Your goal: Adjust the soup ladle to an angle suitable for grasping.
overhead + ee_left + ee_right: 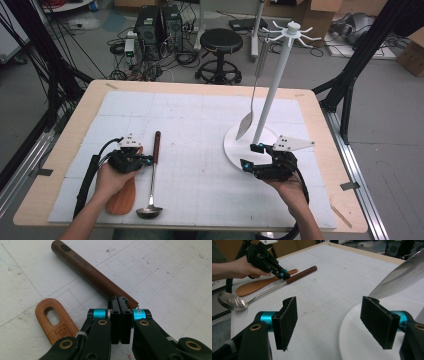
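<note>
A: From the high view, how far along was it?
B: One spoon already hung on the white rack; the ladle lay on the tabletop at near left, beside a wooden spatula.

A: And the left gripper view?
B: The left tool was pressed together at the ladle's wooden handle, apparently pinching the thin shank, not yet lifted.

A: The right gripper view?
B: The right tool was spread, empty, by the rack's base.

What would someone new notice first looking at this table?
Probably the tall white utensil stand on the table's right side, with a metal spoon hanging beside its pole and the right tool open at its round base. Next, on the left, the left tool sits shut over the ladle where wooden handle meets metal stem, a wooden spatula lying alongside.
</note>
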{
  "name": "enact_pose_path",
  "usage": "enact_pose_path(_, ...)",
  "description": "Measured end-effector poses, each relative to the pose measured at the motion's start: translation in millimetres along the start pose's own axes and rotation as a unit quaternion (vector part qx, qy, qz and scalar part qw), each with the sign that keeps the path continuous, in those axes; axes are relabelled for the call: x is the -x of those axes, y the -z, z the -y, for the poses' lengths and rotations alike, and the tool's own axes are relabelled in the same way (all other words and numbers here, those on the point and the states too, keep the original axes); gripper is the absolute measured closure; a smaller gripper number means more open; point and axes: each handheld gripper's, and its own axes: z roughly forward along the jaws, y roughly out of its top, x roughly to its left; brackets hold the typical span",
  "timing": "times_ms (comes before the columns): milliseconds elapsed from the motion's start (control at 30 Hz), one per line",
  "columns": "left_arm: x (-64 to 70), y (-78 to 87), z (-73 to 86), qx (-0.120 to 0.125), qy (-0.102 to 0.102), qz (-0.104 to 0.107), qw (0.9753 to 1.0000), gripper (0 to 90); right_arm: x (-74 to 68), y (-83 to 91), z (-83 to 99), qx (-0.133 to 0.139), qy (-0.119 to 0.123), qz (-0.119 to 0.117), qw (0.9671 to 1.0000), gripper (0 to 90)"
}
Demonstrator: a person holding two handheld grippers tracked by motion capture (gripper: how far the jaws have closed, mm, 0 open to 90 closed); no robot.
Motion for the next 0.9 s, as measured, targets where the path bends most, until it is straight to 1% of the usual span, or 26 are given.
enact_pose_path(200, 2.8, -3.8, -0.3, -0.006, -0.005, 0.008, 0.9999, 89.4, -0.7, -1.9, 0.6, -0.003, 0.001, -0.001, 1.0000, 29.3)
enact_pose_path(367, 4.6, -5.4, -2.0, -0.004, -0.002, 0.014, 0.9999, 89.3, -0.2, -2.8, 0.8, -0.003, 0.002, -0.002, 1.0000, 29.3)
enact_pose_path(500, 7.3, -8.6, -4.7, -0.006, -0.005, 0.019, 0.9998, 89.3, 0.0, -2.9, 0.9, -0.004, 0.002, -0.002, 1.0000, 29.2)
enact_pose_path(567, 9.3, -10.5, -6.5, -0.008, -0.012, 0.024, 0.9996, 89.3, 0.4, -3.0, 1.1, -0.005, 0.002, -0.001, 1.0000, 29.2)
enact_pose_path(767, 16.2, -17.2, -11.2, -0.009, -0.019, 0.036, 0.9991, 89.3, 0.4, -3.6, 1.2, -0.007, 0.001, -0.002, 1.0000, 29.2)
enact_pose_path(900, 20.1, -19.1, -12.9, -0.013, -0.028, 0.047, 0.9984, 89.2, 1.1, -3.9, 1.5, -0.007, 0.002, -0.001, 1.0000, 29.2)
